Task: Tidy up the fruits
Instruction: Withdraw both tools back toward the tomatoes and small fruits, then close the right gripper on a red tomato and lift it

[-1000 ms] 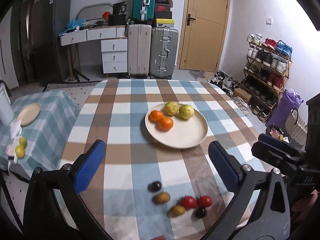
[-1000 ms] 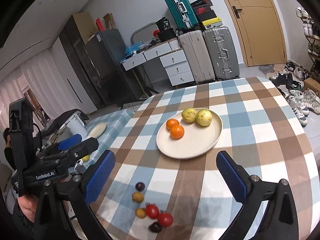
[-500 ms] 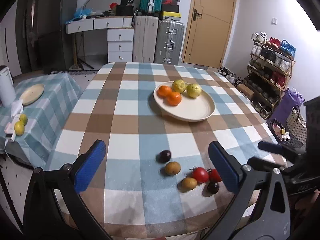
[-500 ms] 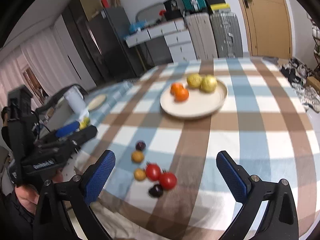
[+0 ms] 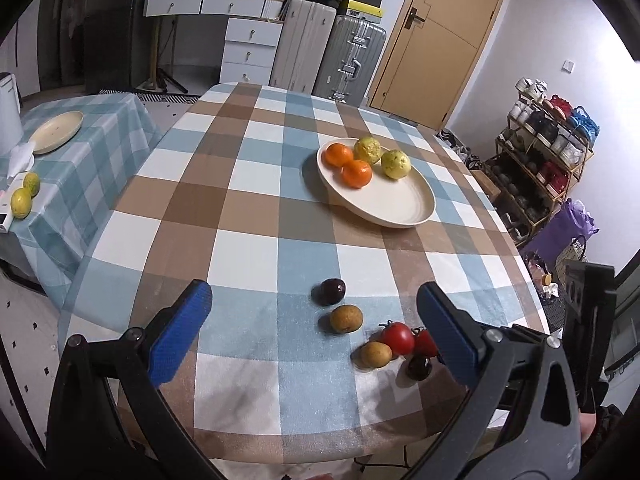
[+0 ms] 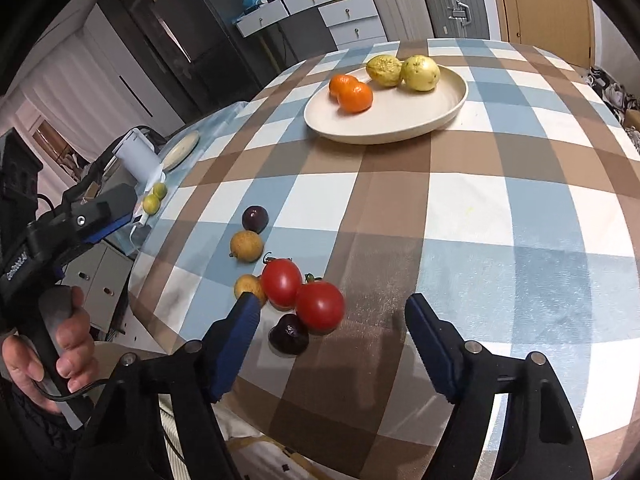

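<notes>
A cream plate (image 5: 400, 208) (image 6: 400, 120) on the checked table holds two oranges (image 5: 352, 168) (image 6: 354, 94) and two yellow-green fruits (image 5: 394, 162) (image 6: 420, 72). Near the table's front edge lie two red tomatoes (image 6: 304, 292) (image 5: 398, 338), two tan fruits (image 6: 247, 245) (image 5: 346, 318) and two dark plums (image 6: 255, 218) (image 5: 330, 291). My left gripper (image 5: 314, 330) is open and empty, above the front edge. My right gripper (image 6: 332, 328) is open and empty, close around the nearer tomato and a plum (image 6: 289, 334).
A low side table (image 5: 80, 184) at the left carries a small plate (image 5: 56, 132) and two limes (image 5: 25, 194). Suitcases (image 5: 352, 60), drawers and a door stand behind. A shoe rack (image 5: 548, 148) is at the right.
Both grippers have drawn back and dropped toward the table's front edge. The right gripper has come down close to the tomatoes. Both stay open.
</notes>
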The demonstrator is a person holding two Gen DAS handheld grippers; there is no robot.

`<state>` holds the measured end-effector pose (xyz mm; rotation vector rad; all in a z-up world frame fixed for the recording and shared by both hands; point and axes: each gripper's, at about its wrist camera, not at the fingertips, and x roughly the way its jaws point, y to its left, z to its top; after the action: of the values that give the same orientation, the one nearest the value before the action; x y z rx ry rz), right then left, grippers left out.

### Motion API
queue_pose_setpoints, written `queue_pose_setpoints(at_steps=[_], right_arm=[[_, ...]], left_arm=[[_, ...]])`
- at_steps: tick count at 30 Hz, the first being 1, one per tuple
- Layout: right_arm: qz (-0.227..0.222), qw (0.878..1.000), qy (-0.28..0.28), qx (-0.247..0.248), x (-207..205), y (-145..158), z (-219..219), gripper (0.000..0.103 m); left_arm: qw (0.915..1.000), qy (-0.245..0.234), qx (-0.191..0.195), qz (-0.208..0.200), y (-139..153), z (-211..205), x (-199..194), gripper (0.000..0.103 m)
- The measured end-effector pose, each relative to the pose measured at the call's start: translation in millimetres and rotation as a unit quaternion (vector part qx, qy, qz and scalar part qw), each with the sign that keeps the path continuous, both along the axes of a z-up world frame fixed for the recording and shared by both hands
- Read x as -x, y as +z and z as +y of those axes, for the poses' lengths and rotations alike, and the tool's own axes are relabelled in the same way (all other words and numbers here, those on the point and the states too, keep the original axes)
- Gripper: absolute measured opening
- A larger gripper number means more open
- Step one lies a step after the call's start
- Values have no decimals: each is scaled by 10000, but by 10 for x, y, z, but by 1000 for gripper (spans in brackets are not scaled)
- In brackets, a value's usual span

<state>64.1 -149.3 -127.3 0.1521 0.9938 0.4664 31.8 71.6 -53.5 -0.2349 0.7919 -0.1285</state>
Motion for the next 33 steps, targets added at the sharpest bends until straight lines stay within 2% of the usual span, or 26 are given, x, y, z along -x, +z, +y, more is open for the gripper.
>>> queue_pose_setpoints(at_steps=[2, 6, 8, 10, 12, 15, 24, 26, 30, 33], right_arm=[[19, 10000, 2, 10, -7, -13, 16, 77], [134, 9999, 36, 14, -33, -53, 46, 62], [177, 9998, 85, 6, -29, -74, 66, 61], [146, 9998, 110, 59, -21, -74, 87, 53], [103, 9998, 161, 42, -15, -61, 100, 52], [91, 9997, 232, 37, -22, -68, 135, 44], [147, 9995, 288, 9, -47, -99, 175, 34], [171, 9995, 272, -56, -55, -100, 158, 27], [329, 9989, 169, -288, -86, -124, 91, 27], [283, 9991, 198, -228, -81, -123, 94, 27]], left_arm=[[10000, 16, 0, 7, 0, -2, 1, 102], [9999, 35, 92, 68, -20, 16, -1, 102], [9998, 56, 132, 100, -33, 28, -7, 102], [9998, 59, 143, 123, -43, 26, -11, 102], [9999, 55, 129, 101, -41, 32, -9, 102], [9999, 35, 79, 66, -51, 24, -7, 102], [9999, 48, 105, 122, -70, 10, 11, 102], [9999, 45, 102, 117, -69, 11, 9, 102], [9999, 60, 97, 122, -73, 11, 10, 102], [9998, 79, 108, 148, -100, 12, 7, 102]])
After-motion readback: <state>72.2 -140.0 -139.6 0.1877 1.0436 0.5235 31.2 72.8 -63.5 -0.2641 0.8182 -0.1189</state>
